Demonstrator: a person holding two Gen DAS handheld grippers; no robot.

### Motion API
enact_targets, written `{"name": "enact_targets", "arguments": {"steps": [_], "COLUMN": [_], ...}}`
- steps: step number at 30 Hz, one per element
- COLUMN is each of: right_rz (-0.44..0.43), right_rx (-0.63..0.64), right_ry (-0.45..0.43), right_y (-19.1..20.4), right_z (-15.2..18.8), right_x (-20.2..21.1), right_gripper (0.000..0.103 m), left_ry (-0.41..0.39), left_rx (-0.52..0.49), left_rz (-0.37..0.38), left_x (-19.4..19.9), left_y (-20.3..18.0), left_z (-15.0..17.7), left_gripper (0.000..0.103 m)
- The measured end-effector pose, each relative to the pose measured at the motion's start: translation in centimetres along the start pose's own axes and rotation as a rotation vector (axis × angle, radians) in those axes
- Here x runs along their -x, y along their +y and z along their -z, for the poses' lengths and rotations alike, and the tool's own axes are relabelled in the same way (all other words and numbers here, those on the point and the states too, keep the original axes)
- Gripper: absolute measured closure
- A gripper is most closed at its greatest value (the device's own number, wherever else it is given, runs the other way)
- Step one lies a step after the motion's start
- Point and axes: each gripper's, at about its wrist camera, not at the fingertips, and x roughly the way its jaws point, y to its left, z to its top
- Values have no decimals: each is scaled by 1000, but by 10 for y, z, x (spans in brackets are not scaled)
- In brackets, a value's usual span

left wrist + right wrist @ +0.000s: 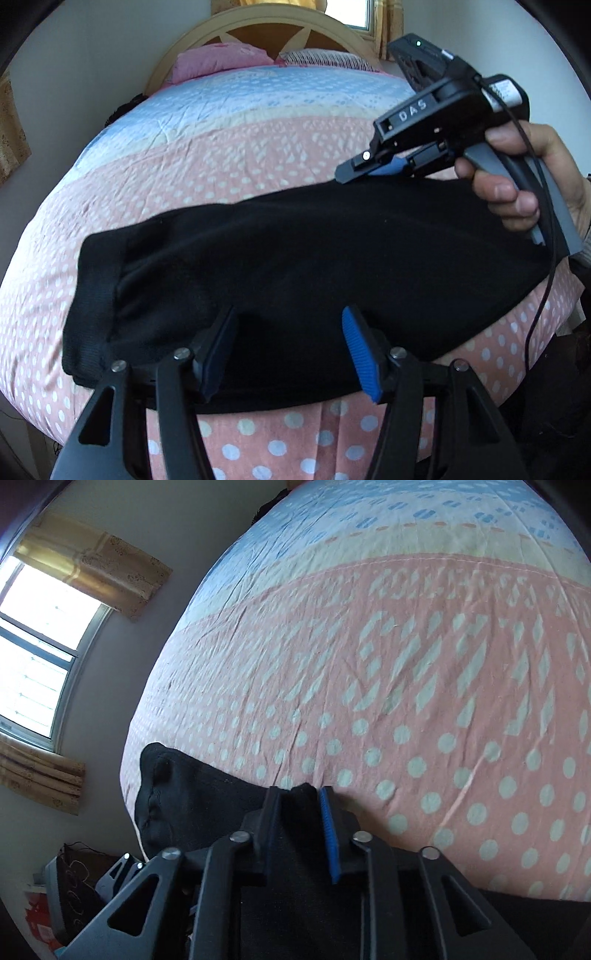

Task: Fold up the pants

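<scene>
1. Black pants (pixel 295 266) spread flat across the near end of the polka-dot bedspread (pixel 221 155).
2. Left gripper (pixel 291 354) over the pants' near edge, fingers apart, holding nothing.
3. Right gripper (pixel 301 823) at the pants' far edge, fingers pinching a fold of black cloth.

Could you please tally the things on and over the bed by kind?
Black pants: 1
Pillows: 2, pink pillow and striped pillow
Hand-held grippers: 2, left hand-held gripper and right hand-held gripper
Total: 5
</scene>
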Motion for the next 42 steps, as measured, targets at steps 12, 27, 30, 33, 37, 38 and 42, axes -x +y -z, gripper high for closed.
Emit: {"name": "enact_targets", "arguments": {"steps": [12,27,30,33,37,38,42], "right_rz": [88,152,265,347,432,440,426], "right_rx": [10,67,110,115,83,77,89], "right_ry": [-61,-137,-188,-228,-266,-267,-266], "right_y": [8,-6,-14,-28,-55,-60,-81], "right_z": [-6,20,44,78,122,131,157], "right_x": [-1,54,96,133,166,167,163], "right_gripper": [98,45,45,45,45,45,44], "left_ry": [-7,-9,-3,-54,-88,-83,12], "left_rx": [-6,-6,-3,-39,-100,-121,-192], "left_rz": [8,-9,-25,-23,37,39,70], "left_x": [1,-9,-5,9,11,7,-25], "left_y": [5,6,6,-7,-38,-48,-84], "left_z": [3,6,2,-4,-14,-15,-11], "left_gripper": [33,27,27,27,18,17,17]}}
